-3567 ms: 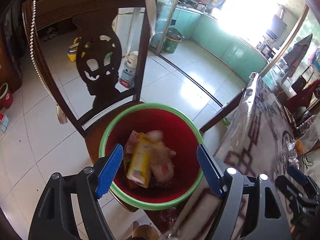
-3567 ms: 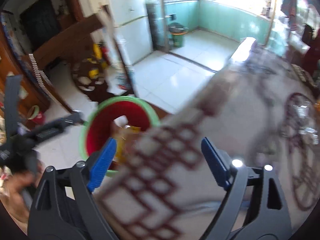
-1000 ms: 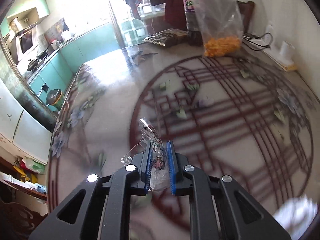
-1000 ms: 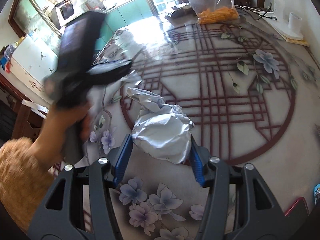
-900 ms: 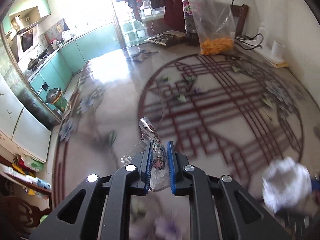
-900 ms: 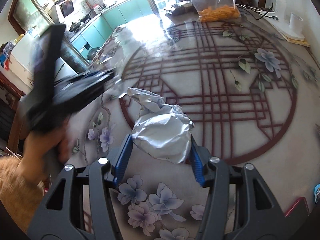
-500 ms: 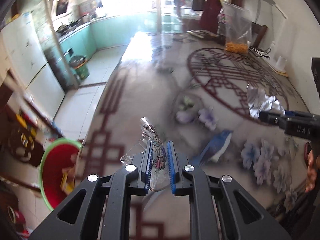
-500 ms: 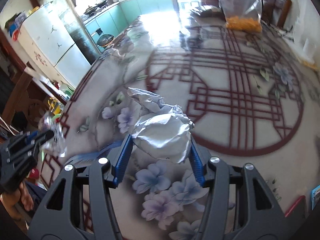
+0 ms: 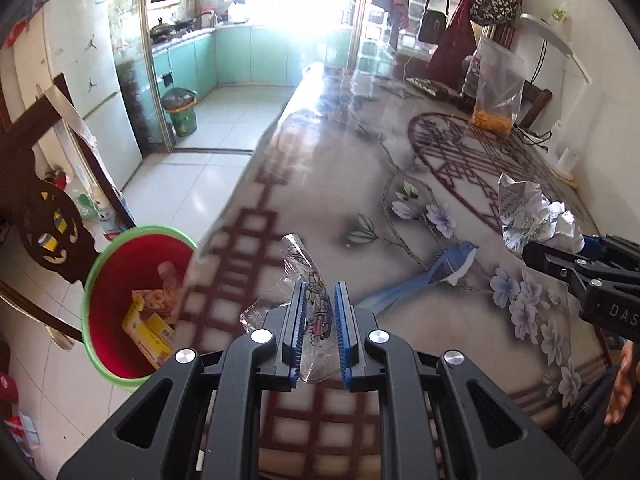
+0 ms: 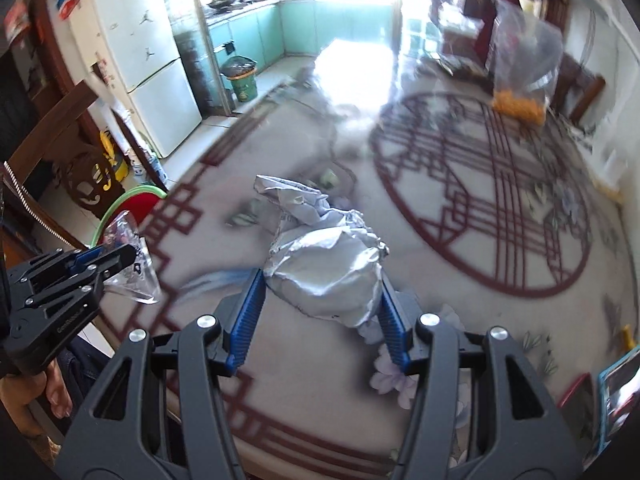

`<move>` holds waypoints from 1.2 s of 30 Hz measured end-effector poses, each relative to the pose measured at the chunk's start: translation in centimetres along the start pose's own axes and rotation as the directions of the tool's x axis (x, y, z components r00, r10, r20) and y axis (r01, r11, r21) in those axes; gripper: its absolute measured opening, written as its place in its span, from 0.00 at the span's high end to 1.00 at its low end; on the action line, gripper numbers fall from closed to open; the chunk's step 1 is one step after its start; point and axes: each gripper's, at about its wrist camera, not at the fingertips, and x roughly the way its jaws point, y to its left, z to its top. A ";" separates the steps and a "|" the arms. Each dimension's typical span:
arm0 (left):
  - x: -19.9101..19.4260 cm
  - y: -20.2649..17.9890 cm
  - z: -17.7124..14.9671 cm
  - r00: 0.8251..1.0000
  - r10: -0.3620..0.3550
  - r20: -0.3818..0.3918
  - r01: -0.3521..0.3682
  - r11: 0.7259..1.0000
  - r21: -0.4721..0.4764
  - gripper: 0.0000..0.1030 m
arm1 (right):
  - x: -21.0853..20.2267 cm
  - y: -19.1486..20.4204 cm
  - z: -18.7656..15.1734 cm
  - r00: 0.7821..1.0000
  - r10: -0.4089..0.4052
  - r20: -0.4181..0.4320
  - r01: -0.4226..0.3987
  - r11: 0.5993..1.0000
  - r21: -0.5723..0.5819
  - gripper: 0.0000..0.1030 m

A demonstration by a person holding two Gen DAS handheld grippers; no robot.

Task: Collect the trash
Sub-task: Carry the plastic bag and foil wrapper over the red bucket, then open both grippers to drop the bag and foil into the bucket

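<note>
A: Fingers first, left wrist view. Left gripper (image 9: 319, 334) is pinching a clear plastic wrapper (image 9: 308, 280) between its blue ribbed pads, nearly pressed together. Thin crinkly film with print on it, sticking up past the tips.

B: Bin?

A: Red bin (image 9: 134, 300) with a green rim is sitting low at the left, off the bench (image 9: 360, 184) edge, partly hidden by that edge. Yellow cartons and other wrappers are already lying inside. Right gripper (image 9: 560, 256) is showing at the far right, carrying a crumpled paper ball (image 9: 536, 216).

B: Right wrist view?

A: Right gripper (image 10: 320, 316) fingers are standing partly spread, clamping the paper ball (image 10: 324, 268) on both sides. Silvery-white, creased, bulky, with a loose flap poking forward. Left gripper (image 10: 96, 268) is appearing at the left with the wrapper (image 10: 128, 256) dangling, just in front of the bin's (image 10: 128, 200) green rim. Bench top is glossy, printed with flowers and red lattice. Blurry here.

B: How to do the drop well?

A: My read: bring each load fully over the bin mouth, clear of the bench edge, before spreading the fingers. Film is light and may cling or drift, so be releasing low. Ball should fall straight.
</note>
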 end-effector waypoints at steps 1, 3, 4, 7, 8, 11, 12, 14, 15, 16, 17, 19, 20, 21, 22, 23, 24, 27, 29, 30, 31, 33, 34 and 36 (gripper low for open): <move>-0.3 0.5 0.1 1.000 0.011 0.009 -0.011 1.000 -0.002 0.88 | -0.2 0.6 0.2 1.000 -0.002 0.006 0.002 1.000 -0.015 0.49; -0.8 1.7 0.3 1.000 0.022 0.019 -0.022 0.999 -0.031 0.88 | -0.6 2.4 0.9 1.000 0.001 0.019 0.000 0.998 -0.057 0.49; -0.9 2.8 0.3 0.999 0.030 0.023 -0.029 0.998 -0.059 0.88 | -0.7 3.2 1.3 1.000 0.008 0.022 -0.006 0.997 -0.072 0.49; -1.3 5.5 0.4 0.998 0.063 0.026 -0.059 0.991 -0.120 0.88 | -0.6 5.6 1.8 0.999 0.022 0.024 -0.019 0.993 -0.116 0.49; -1.4 6.4 0.3 0.997 0.074 0.025 -0.070 0.988 -0.139 0.88 | -0.5 6.6 2.0 0.999 0.025 0.022 -0.022 0.990 -0.139 0.49; -1.7 9.7 0.0 0.993 0.120 0.020 -0.114 0.974 -0.194 0.88 | 0.1 9.3 2.4 0.999 0.035 0.013 -0.032 0.980 -0.196 0.49; -1.8 10.5 -0.2 0.991 0.131 0.016 -0.124 0.970 -0.210 0.88 | 0.3 10.2 2.5 0.999 0.044 0.007 -0.041 0.977 -0.210 0.49; -1.9 12.5 -0.6 0.989 0.149 0.005 -0.144 0.958 -0.248 0.88 | 0.8 11.7 2.6 0.999 0.053 0.001 -0.051 0.970 -0.237 0.49; -1.9 13.4 -0.8 0.988 0.157 0.000 -0.152 0.953 -0.263 0.88 | 0.9 12.2 2.5 0.998 0.056 -0.001 -0.054 0.967 -0.247 0.49; -1.9 14.1 -1.0 0.986 0.164 -0.005 -0.159 0.948 -0.276 0.88 | 1.0 12.8 2.5 0.998 0.060 -0.002 -0.058 0.964 -0.258 0.49; -1.8 14.6 -1.2 0.986 0.168 -0.010 -0.164 0.944 -0.286 0.88 | 1.2 13.5 2.7 0.998 0.065 -0.006 -0.064 0.960 -0.271 0.49; -1.6 15.7 -1.7 0.984 0.176 -0.021 -0.174 0.936 -0.307 0.88 | 1.6 14.5 2.9 0.998 0.070 -0.010 -0.070 0.955 -0.288 0.49; -1.6 16.2 -1.8 0.983 0.180 -0.025 -0.178 0.931 -0.318 0.88 | 1.8 15.0 3.0 0.997 0.072 -0.012 -0.072 0.952 -0.298 0.49; -1.6 16.6 -2.1 0.983 0.181 -0.026 -0.179 0.929 -0.325 0.88 | 1.9 15.6 3.2 0.997 0.073 -0.014 -0.073 0.948 -0.309 0.49; -1.6 16.9 -2.2 0.983 0.183 -0.028 -0.181 0.926 -0.331 0.88 | 2.0 15.9 3.2 0.997 0.074 -0.014 -0.074 0.946 -0.315 0.49; -1.4 17.3 -2.3 0.983 0.184 -0.030 -0.183 0.923 -0.338 0.88 | 2.2 16.5 3.4 0.997 0.076 -0.013 -0.077 0.942 -0.327 0.49; -1.3 17.6 -2.4 0.982 0.183 -0.032 -0.183 0.922 -0.342 0.88 | 2.3 16.8 3.4 0.997 0.079 -0.014 -0.079 0.940 -0.332 0.49; -0.5 18.8 -2.6 0.984 0.175 -0.045 -0.179 0.911 -0.371 0.88 | 3.0 18.1 3.7 0.994 0.103 -0.031 -0.107 0.933 -0.343 0.49; 0.1 19.3 -2.5 0.984 0.168 -0.054 -0.176 0.905 -0.388 0.88 | 4.1 18.6 4.1 0.988 0.140 -0.063 -0.153 0.933 -0.326 0.49; 0.2 19.6 -2.3 0.985 0.164 -0.049 -0.170 0.904 -0.392 0.88 | 4.6 18.7 4.3 0.984 0.163 -0.078 -0.179 0.933 -0.313 0.49; 0.4 19.6 -2.1 0.985 0.165 -0.047 -0.170 0.904 -0.392 0.88 | 5.3 18.9 4.6 0.979 0.183 -0.094 -0.203 0.933 -0.296 0.49; 1.1 20.0 -1.7 0.985 0.163 -0.052 -0.170 0.903 -0.395 0.88 | 6.5 19.2 5.0 0.969 0.214 -0.121 -0.239 0.934 -0.266 0.49; 1.5 20.4 -1.6 0.986 0.159 -0.058 -0.169 0.897 -0.409 0.88 | 7.0 19.3 5.1 0.964 0.227 -0.135 -0.255 0.934 -0.251 0.49; 2.4 21.1 -1.5 0.987 0.144 -0.073 -0.161 0.884 -0.438 0.88 | 8.3 19.7 5.4 0.949 0.265 -0.170 -0.298 0.931 -0.212 0.49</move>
